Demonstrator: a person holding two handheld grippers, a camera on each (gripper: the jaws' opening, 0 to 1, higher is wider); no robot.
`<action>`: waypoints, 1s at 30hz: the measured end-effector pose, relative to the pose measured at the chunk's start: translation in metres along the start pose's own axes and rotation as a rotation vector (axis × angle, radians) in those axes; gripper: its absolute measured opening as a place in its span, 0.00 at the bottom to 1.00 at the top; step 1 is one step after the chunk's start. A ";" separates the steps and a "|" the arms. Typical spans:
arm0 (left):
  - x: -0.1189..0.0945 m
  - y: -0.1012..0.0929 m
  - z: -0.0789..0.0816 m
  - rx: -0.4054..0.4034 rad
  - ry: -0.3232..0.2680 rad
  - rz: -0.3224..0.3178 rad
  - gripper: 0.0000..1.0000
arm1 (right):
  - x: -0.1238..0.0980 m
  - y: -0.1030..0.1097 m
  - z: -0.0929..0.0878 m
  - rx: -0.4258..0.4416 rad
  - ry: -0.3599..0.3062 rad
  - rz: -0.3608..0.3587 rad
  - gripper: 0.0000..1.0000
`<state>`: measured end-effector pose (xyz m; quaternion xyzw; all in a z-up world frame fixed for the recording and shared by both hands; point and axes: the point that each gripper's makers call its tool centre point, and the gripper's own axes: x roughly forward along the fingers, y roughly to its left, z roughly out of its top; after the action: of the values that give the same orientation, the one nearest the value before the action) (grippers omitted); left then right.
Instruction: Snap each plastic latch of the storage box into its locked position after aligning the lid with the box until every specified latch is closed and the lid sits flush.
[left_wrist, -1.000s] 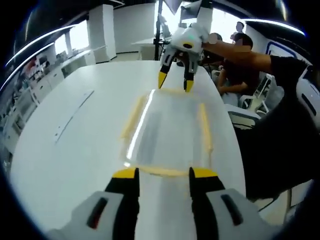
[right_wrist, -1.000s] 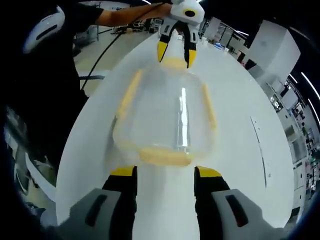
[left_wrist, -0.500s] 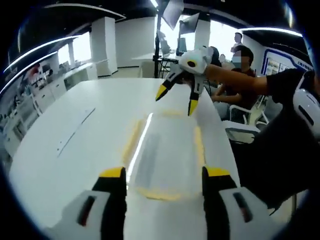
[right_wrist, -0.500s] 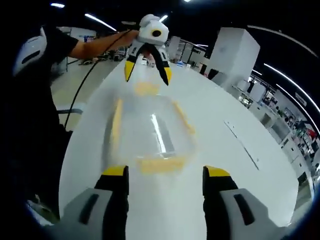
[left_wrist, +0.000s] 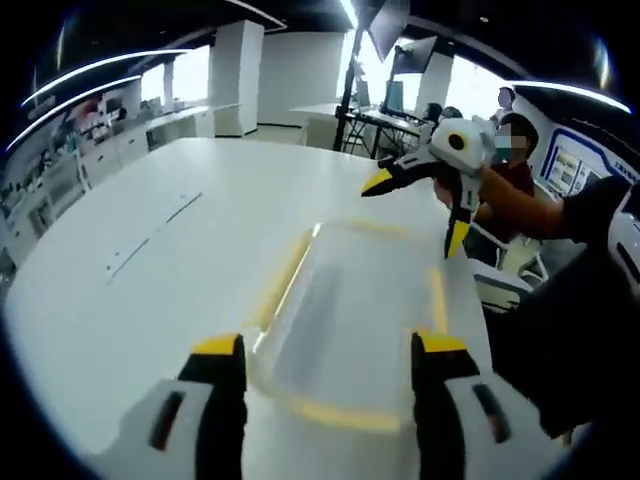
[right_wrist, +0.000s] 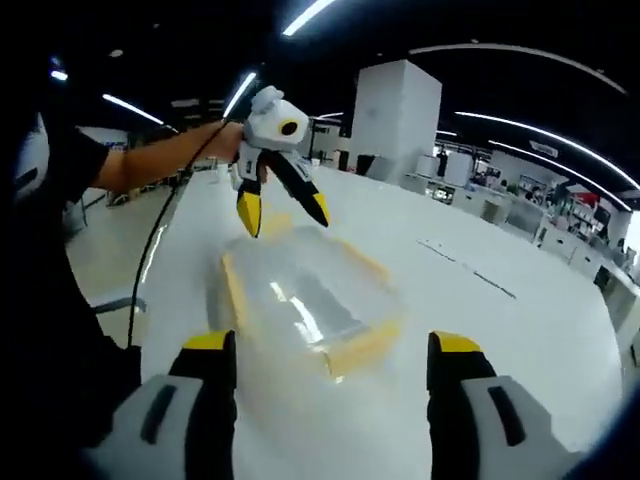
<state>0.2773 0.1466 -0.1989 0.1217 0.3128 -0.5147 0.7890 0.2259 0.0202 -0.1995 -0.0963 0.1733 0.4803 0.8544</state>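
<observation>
Hovering wide open at opposite ends of the box (left_wrist: 350, 325) on the table (left_wrist: 150, 270), the left gripper (left_wrist: 328, 350) and right gripper (right_wrist: 330, 350) risk skidding the light box sideways if one presses a latch (right_wrist: 362, 345) unbraced.

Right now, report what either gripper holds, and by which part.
Nothing is held. The left gripper and right gripper are open, apart from the storage box.
</observation>
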 end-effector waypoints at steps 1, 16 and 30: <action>0.000 0.001 0.000 -0.005 -0.006 0.001 0.63 | 0.001 0.000 0.000 0.030 -0.007 -0.006 0.85; 0.008 0.008 -0.013 -0.135 -0.003 -0.032 0.65 | 0.028 0.012 -0.010 0.033 0.010 -0.117 0.90; 0.019 0.012 -0.022 -0.369 -0.078 -0.148 0.66 | 0.037 0.006 -0.011 0.122 -0.040 -0.169 0.93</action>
<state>0.2852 0.1493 -0.2292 -0.0681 0.3793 -0.5093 0.7695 0.2357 0.0487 -0.2243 -0.0487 0.1766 0.3971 0.8993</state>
